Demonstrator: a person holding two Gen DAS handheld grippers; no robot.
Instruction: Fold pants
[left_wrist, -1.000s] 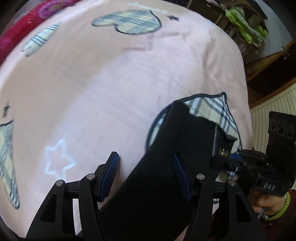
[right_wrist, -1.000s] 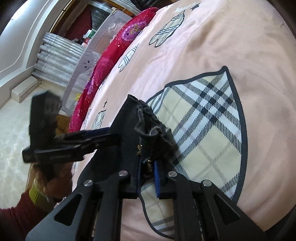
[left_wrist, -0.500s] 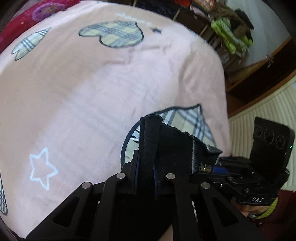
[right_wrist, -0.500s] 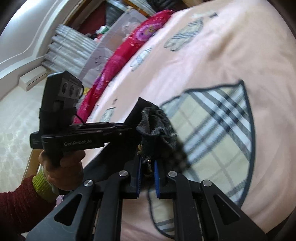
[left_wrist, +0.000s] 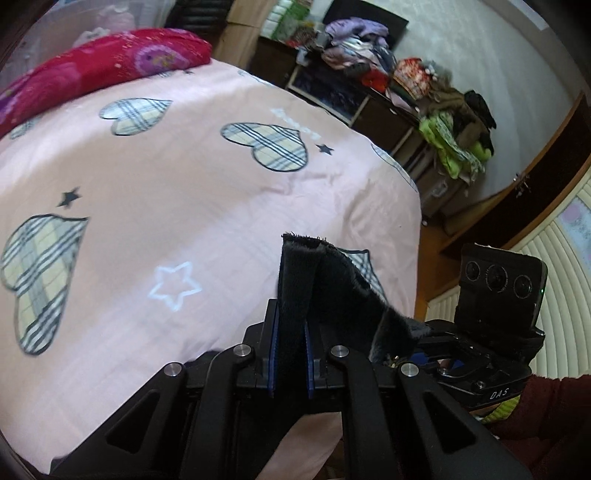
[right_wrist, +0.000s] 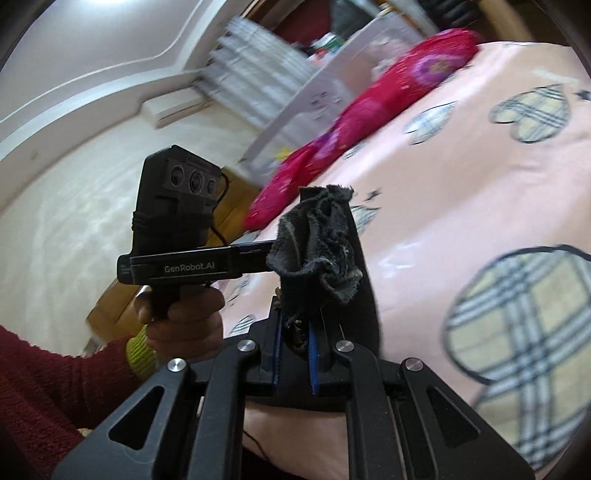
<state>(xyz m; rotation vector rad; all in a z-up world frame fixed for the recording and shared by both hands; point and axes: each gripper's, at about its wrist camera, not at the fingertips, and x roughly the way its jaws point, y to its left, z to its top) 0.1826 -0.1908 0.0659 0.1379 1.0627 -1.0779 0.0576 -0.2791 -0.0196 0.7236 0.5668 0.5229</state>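
Note:
The black pants (left_wrist: 325, 280) are held up off the pink bedsheet (left_wrist: 184, 206) at the bed's near edge. My left gripper (left_wrist: 290, 354) is shut on a folded strip of the pants' edge that stands up between its blue pads. My right gripper (right_wrist: 295, 350) is shut on a bunched corner of the pants (right_wrist: 317, 243), with brass fittings showing between the pads. The right gripper also shows in the left wrist view (left_wrist: 417, 350), close on the right, with cloth stretched between the two. The left gripper shows in the right wrist view (right_wrist: 258, 254).
The bed carries plaid heart prints (left_wrist: 269, 147) and a red floral pillow (left_wrist: 99, 66) at the far side. A dark cabinet piled with clothes (left_wrist: 369, 74) stands beyond the bed's right edge. A white radiator (left_wrist: 546, 280) is at the right.
My left gripper closed on the pants' edge. Both grippers then lifted the cloth up and tilted back, so more of the room shows.

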